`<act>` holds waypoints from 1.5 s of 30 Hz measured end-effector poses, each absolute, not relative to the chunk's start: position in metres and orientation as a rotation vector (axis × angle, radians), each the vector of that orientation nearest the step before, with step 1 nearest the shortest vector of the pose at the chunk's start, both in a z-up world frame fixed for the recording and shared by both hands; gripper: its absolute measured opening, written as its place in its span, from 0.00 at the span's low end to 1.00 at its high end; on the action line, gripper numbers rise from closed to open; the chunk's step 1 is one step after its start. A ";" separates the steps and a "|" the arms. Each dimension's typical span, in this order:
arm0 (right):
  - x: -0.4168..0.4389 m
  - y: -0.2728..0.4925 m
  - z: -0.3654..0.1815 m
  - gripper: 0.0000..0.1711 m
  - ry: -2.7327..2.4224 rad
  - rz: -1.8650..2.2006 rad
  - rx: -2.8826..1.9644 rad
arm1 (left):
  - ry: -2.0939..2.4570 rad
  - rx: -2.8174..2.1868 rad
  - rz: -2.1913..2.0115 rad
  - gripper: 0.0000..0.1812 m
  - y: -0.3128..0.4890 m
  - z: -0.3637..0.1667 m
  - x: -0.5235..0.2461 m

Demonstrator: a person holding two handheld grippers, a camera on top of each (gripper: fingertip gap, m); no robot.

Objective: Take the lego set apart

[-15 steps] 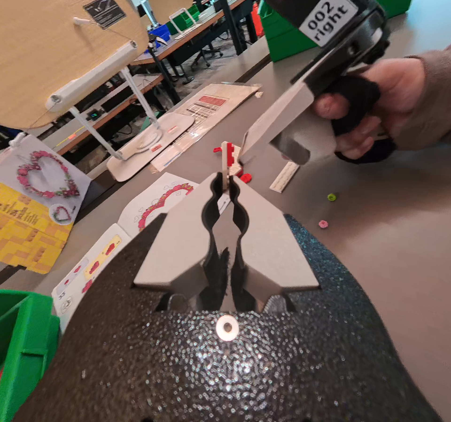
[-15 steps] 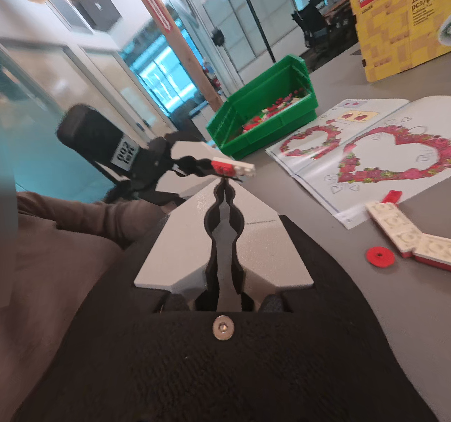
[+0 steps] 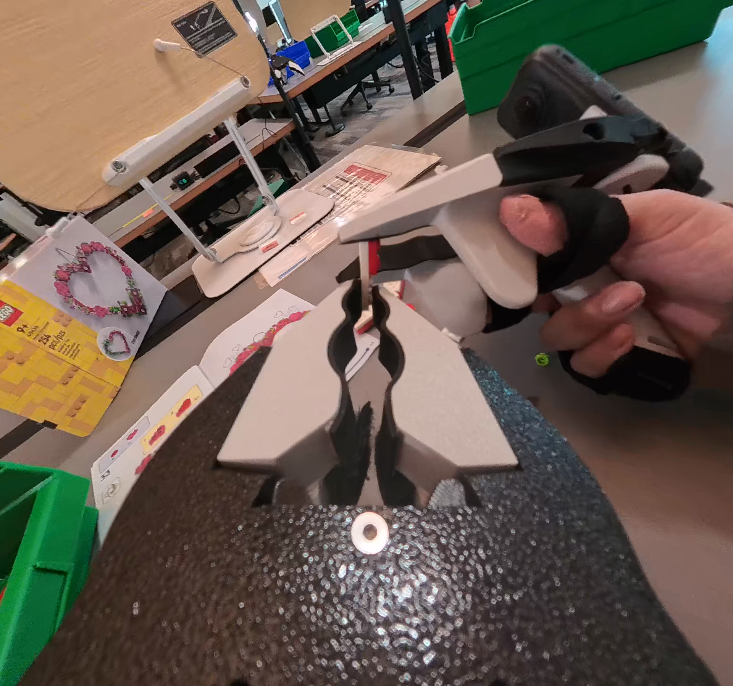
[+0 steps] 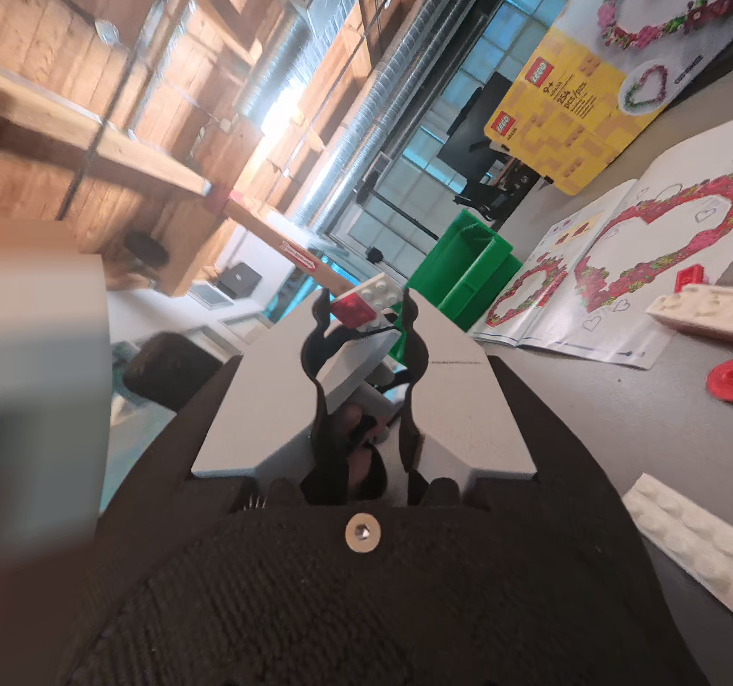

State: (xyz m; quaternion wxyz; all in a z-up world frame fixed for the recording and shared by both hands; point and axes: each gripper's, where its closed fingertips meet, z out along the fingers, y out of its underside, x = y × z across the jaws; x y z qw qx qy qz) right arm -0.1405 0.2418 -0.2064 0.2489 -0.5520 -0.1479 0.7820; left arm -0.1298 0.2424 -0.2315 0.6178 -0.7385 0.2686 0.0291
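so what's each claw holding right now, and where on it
The left claw pinches the lower end of a small white-and-red brick stack. The right claw is open around the stack's other end, not yet clamped.

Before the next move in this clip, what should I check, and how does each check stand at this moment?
1. left gripper shut on the red-and-white piece: ok.
2. Piece held up off the table: ok.
3. right gripper has its jaws apart, one on either side of the piece's free end: ok.
4. Right jaws actually pressing on the piece: cannot tell.
5. Which layer the right jaws would catch, red or white: cannot tell.
6. loose white plate on the table lies apart from both grippers: ok.
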 end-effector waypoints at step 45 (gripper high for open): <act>-0.116 0.216 -0.257 0.03 -1.516 1.684 -1.488 | 0.803 -1.788 -0.420 0.01 0.222 -0.264 -0.109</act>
